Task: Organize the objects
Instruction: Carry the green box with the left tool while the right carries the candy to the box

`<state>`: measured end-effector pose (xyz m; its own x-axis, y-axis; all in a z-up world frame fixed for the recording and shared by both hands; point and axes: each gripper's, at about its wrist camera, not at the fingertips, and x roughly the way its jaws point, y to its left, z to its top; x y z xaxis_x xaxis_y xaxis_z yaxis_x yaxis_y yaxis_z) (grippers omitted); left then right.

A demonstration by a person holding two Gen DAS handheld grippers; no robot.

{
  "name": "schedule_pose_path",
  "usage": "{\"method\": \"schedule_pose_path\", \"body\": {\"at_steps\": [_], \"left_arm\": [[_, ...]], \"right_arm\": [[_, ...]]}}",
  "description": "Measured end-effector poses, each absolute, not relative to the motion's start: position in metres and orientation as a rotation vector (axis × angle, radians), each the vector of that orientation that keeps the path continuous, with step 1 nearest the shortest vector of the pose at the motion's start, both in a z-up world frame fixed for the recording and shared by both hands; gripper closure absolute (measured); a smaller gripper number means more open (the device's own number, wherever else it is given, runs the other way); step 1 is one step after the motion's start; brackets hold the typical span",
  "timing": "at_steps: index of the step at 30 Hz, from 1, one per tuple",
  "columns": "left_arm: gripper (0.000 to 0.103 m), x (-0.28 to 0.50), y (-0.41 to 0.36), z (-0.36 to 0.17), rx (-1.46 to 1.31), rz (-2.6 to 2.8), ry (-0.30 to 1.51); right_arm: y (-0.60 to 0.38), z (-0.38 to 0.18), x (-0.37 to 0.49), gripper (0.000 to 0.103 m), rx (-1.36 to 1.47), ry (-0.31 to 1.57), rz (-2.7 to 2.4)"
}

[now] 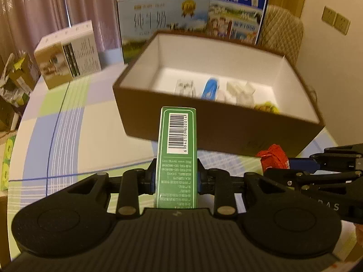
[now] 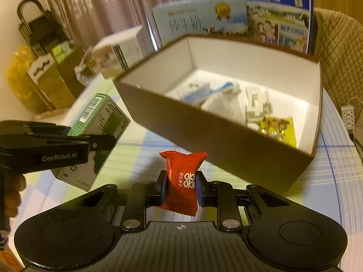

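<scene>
Short of the brown box (image 1: 217,124), I hold a green carton (image 1: 175,156) clamped in my left gripper (image 1: 175,180) and a red sachet (image 2: 182,181) pinched in my right gripper (image 2: 181,189), both raised, apparently to clear its near wall.

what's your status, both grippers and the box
Left gripper shut on green carton. Right gripper shut on red candy packet. Brown box ahead, open, part filled. Path clear.
</scene>
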<state>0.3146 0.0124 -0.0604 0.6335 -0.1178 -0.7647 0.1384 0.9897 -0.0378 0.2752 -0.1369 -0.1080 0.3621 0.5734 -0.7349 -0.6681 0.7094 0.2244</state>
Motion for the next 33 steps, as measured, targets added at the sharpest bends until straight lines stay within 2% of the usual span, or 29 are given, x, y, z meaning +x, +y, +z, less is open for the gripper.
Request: {"method": "schedule_pose_path", "body": {"at_steps": [9,19,25,33], "left_arm": [[0.077,0.326,0.004,-0.020,-0.022,-0.166,0.809],[0.077,0.408,-0.019,0.023,0.124,-0.235,0.778],[0.077,0.478,-0.029,0.007,0.195,-0.227,0.854],[0.077,0.540,-0.038,-0.043,0.267,-0.172,0.944]], "right_arm": [[-0.158,-0.057,0.286,0.081,-0.014,0.761,0.797],[-0.174,-0.023,0.372,0.081,-0.114,0.707,0.740],[-0.169,-0.039,0.435,0.081,-0.188,0.772,0.699],[-0.162,-0.073,0.488,0.081,-0.235,0.853,0.657]]}}
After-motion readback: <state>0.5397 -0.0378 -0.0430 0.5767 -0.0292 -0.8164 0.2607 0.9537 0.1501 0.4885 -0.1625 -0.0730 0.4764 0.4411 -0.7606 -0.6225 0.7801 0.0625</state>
